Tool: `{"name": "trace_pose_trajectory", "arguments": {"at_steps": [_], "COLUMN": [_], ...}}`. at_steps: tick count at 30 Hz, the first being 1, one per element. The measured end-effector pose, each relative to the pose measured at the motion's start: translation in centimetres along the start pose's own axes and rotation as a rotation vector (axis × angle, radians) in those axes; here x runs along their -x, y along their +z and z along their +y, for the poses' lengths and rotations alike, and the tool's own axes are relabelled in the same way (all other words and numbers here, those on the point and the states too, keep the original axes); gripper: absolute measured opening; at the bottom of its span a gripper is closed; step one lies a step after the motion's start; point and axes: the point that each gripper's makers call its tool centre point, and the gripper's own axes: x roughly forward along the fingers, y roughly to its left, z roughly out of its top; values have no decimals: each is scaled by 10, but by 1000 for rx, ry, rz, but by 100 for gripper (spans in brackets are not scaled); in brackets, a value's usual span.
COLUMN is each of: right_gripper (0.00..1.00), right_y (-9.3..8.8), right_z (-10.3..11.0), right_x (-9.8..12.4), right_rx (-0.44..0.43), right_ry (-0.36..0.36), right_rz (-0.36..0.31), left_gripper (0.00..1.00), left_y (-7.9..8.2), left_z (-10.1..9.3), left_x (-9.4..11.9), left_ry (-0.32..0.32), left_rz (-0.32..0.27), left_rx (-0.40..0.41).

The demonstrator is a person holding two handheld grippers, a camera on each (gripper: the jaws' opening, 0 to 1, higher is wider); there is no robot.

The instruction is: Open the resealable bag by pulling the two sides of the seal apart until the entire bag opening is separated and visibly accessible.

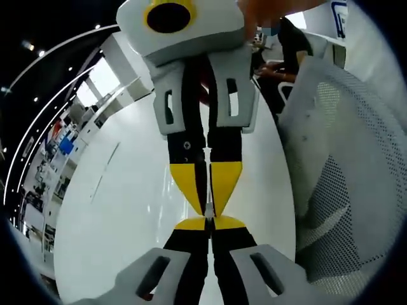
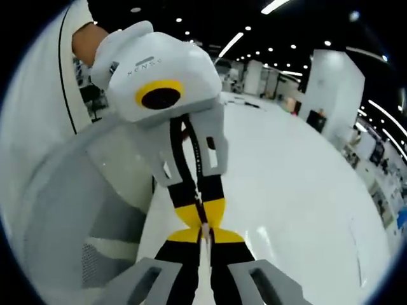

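Your left tongs (image 1: 206, 223) and right tongs (image 2: 205, 236) meet tip to tip over the white bench (image 1: 127, 210), yellow tips almost touching.

In the left gripper view, your left tongs rise from the bottom with their jaws pressed together, just a dark seam between them. The right tongs come down from the top, also closed. No bag is clear from this side, so you cannot tell whether the left jaws have any of it. A white mesh chair (image 1: 343, 159) stands on the right. A seated person (image 1: 289, 44) is at the far edge of the bench, and your hand (image 1: 267, 13) wraps the right gripper's body.

The right gripper view adds what that one lacks. A thin pale strip, seen edge-on, runs up between the right tongs' closed jaws to their tips. That looks like the bag (image 2: 203, 251), pinched there. Its opening is not visible, and nothing shows the seal parted. The strip ends where the left tongs' tips come down to meet it, and they are closed as well. Here the chair lies to the left, your other hand (image 2: 86, 41) holds the left gripper, and the bench stretches away to the right under ceiling lights (image 2: 273, 6).
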Motion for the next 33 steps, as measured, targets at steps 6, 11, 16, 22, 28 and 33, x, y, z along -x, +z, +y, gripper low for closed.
{"name": "trace_pose_trajectory", "arguments": {"at_steps": [6, 11, 16, 22, 28, 33], "right_gripper": [0, 1, 0, 0, 0, 0], "right_y": [0, 5, 3, -3, -9, -10], "right_z": [0, 0, 0, 1, 2, 2], "right_x": [1, 2, 0, -5, -5, -6], "right_rx": [-17, 17, -2, -26, -77, -104], "right_ry": [-14, -14, -7, -2, 5, 7], "right_rz": [7, -7, 13, 63, 87, 94], "left_gripper": [0, 0, 0, 0, 0, 0], "left_y": [0, -2, -2, -6, -8, -8], "left_z": [0, 0, -1, -3, -5, -5], "left_x": [-2, -2, -3, -6, -9, -10], "left_ry": [-3, -6, -7, -17, -22, -31], "left_rz": [0, -2, 0, 9, 13, 9], "left_rx": [5, 13, 11, 62, 79, 84]}}
